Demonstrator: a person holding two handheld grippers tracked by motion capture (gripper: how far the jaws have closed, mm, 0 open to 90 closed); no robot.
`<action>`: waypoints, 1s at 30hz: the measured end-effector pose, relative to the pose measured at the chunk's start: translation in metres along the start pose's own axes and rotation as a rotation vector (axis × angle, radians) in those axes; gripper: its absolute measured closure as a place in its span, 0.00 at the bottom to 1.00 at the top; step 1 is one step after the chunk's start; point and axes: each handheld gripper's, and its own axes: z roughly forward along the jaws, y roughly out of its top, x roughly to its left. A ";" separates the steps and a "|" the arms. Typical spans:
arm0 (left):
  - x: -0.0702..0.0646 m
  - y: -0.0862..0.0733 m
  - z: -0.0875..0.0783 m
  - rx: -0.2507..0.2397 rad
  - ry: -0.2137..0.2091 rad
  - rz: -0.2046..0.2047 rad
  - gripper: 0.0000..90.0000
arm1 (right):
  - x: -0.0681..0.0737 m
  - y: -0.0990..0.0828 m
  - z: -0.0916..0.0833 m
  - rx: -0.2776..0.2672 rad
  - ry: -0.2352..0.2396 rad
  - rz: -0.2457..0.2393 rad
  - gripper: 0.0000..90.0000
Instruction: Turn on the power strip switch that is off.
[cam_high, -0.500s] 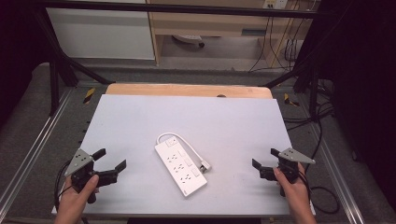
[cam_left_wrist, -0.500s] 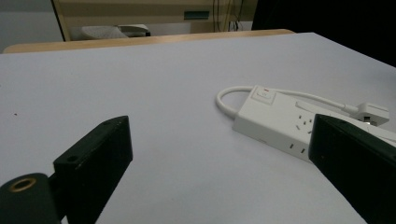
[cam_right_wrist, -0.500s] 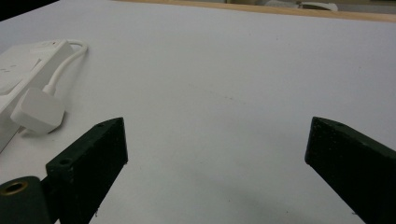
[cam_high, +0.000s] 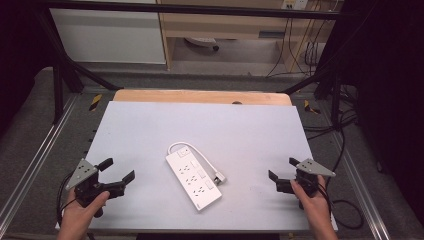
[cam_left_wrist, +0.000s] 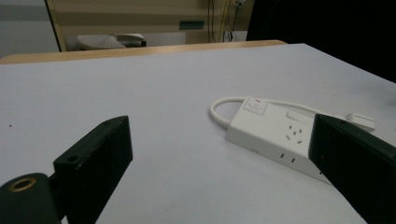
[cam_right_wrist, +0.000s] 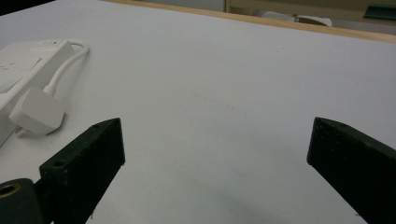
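Compared with half a second ago, almost nothing has changed. The left gripper (cam_high: 117, 175) and the right gripper (cam_high: 281, 171) rest at the same near corners of the tabletop (cam_high: 150, 125), and the power strip (cam_high: 193, 180) lies in the same place between them. So I judge that the work is at its very start: nothing is reached for, nothing is touched.

Both pairs of jaws stand wide open and hold nothing. In the left gripper view the strip (cam_left_wrist: 275, 130) lies ahead of the jaws, toward the right one, which hides its near end; it is well apart from both. In the right gripper view the plug (cam_right_wrist: 37, 112) lies ahead of the left jaw and beyond it, near but not touching, and its cord (cam_right_wrist: 63, 70) runs back to the strip (cam_right_wrist: 25, 58) at the left edge.

The plug lies free beside the strip, so a likely first move is for the right gripper to take it.

As for writing, I can read none. The strip has a switch (cam_left_wrist: 256, 104) at its cord end with a small red mark, but this is perhaps an indicator, the view is too soft to tell. No brand or label is legible.
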 end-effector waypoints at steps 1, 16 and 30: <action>-0.001 0.000 0.000 -0.003 -0.003 -0.002 0.07 | 0.001 0.000 0.000 -0.002 -0.001 -0.006 0.05; -0.010 0.003 0.000 -0.006 -0.046 0.017 0.08 | 0.014 0.001 0.005 0.041 0.016 -0.042 0.05; -0.025 0.004 0.003 0.017 -0.097 -0.013 0.08 | 0.020 0.001 0.006 0.046 0.024 -0.045 0.04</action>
